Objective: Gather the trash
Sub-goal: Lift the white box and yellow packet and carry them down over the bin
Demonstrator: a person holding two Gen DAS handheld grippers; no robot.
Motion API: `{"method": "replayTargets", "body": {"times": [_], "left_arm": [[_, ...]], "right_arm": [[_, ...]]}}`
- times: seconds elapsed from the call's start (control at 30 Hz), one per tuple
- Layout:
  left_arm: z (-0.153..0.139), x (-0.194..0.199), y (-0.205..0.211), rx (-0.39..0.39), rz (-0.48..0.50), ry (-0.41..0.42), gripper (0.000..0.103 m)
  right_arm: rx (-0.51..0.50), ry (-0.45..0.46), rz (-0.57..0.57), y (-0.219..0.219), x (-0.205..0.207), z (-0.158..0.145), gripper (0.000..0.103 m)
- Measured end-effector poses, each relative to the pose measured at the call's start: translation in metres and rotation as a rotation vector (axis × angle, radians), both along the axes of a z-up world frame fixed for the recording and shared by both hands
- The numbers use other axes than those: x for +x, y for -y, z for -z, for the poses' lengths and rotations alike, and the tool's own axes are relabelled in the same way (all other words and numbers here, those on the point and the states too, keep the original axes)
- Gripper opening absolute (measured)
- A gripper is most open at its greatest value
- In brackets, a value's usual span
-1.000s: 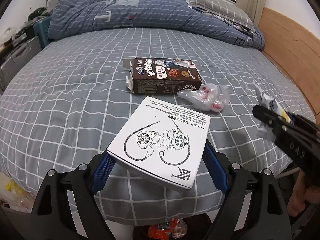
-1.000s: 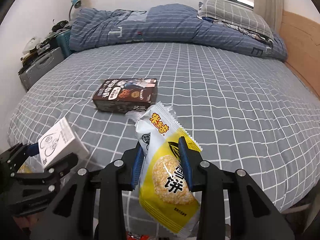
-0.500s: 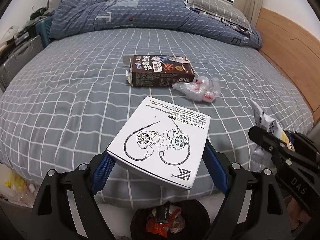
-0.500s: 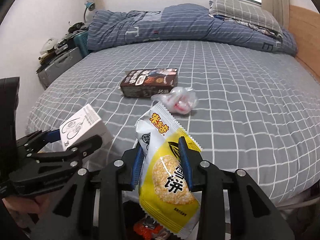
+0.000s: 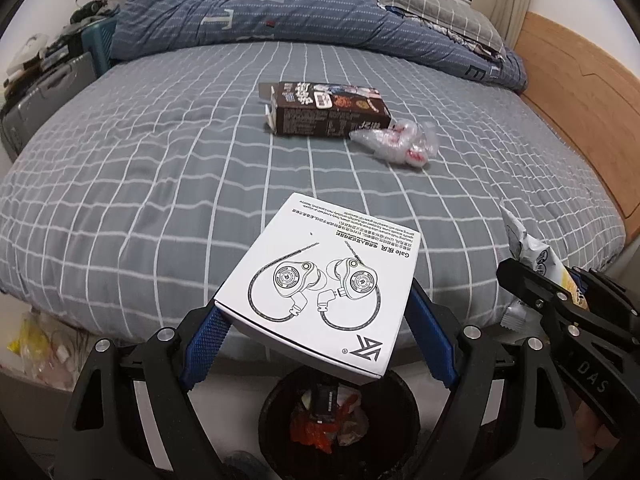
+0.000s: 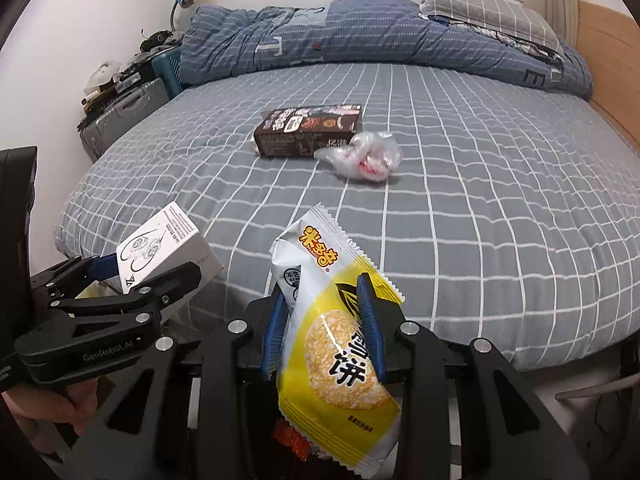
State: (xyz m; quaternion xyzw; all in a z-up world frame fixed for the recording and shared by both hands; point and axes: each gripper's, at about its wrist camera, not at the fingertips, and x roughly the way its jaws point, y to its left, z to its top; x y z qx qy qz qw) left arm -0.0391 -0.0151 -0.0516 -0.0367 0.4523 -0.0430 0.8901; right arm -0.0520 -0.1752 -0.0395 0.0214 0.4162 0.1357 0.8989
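A bed [image 5: 160, 168] with a grey checked sheet. On it lie a dark brown carton [image 5: 330, 110] and, touching it, a crumpled clear plastic bag [image 5: 396, 144]. A blue quilt [image 5: 280, 12] is bunched along its far end

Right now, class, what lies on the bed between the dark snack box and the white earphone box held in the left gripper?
Nothing: in the left wrist view, only bare checked bedsheet separates the dark snack box from the white earphone box.

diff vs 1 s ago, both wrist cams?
Both tools backed off past the bed edge: the black trash bin now sits below the white earphone box, and the bed looks farther. Unchanged: left tool clamps the box, right tool clamps the yellow snack packet.
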Motion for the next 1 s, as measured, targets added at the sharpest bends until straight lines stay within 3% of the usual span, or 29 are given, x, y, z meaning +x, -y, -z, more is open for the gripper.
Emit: {"method": "replayTargets", "body": {"times": [1.0], "left_arm": [[0.024, -0.082, -0.005, -0.002, -0.044, -0.070, 0.081]], "right_arm": [[-0.014, -0.084, -0.005, -0.004, -0.060, 0.028, 0.033]]}}
